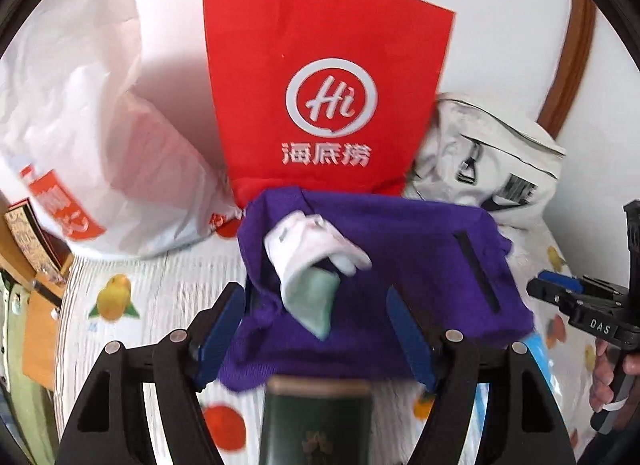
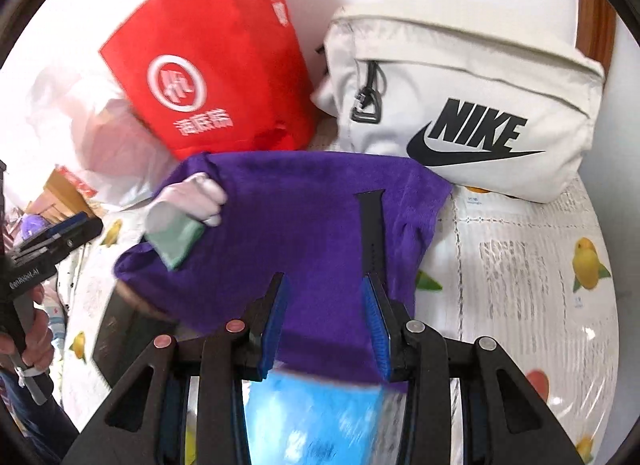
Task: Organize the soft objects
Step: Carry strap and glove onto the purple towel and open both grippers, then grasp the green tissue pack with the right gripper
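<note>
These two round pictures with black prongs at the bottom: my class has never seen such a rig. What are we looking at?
Each picture comes from a camera on a hand-held two-finger gripper, looking along its fingers. The left gripper and right gripper are both open, holding nothing. On a fruit-print cover lies a purple cloth with a white-and-green sock and a black strap on it. Behind are a red paper bag, a white Nike bag and a white plastic bag.
</note>
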A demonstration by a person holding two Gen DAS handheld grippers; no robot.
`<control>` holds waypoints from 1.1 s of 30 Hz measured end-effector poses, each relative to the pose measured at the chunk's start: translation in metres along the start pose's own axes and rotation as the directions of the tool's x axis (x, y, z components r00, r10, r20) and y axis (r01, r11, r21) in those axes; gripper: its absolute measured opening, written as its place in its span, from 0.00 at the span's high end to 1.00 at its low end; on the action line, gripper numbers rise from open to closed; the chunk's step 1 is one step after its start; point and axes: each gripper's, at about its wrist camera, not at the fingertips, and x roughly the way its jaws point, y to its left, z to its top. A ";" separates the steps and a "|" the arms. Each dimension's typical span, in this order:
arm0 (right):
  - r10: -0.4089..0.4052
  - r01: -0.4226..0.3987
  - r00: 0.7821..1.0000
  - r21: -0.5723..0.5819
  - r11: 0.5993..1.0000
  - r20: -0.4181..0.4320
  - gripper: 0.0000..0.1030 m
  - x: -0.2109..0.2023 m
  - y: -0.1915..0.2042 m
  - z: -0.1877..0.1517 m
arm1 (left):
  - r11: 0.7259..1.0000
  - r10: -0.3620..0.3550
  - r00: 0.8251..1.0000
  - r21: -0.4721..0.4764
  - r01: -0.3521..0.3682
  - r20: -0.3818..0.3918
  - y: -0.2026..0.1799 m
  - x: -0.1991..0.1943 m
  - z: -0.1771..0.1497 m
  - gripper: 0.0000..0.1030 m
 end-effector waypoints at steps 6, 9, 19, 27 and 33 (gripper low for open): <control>0.006 -0.004 0.998 -0.041 0.999 0.054 0.63 -0.043 0.030 -0.036 | 0.998 0.042 0.999 -0.036 -0.043 -0.034 -0.001 -0.040 -0.039 0.30; -0.005 0.009 0.998 -0.061 0.998 0.068 0.63 -0.067 0.042 -0.062 | 0.998 0.052 0.998 -0.026 -0.052 -0.021 -0.004 -0.057 -0.059 0.30; 0.016 -0.015 1.000 -0.057 0.998 0.018 0.60 -0.100 0.048 -0.154 | 0.999 -0.009 1.000 -0.040 0.008 -0.022 -0.019 -0.110 -0.130 0.30; 0.038 -0.046 0.997 -0.125 0.991 -0.065 0.54 -0.078 0.057 -0.221 | 0.996 -0.059 0.998 -0.070 0.056 -0.038 -0.024 -0.119 -0.169 0.30; -0.028 0.016 0.997 -0.172 0.985 -0.066 0.41 -0.050 0.061 -0.240 | 0.996 -0.055 0.996 -0.075 0.050 -0.068 -0.022 -0.117 -0.194 0.30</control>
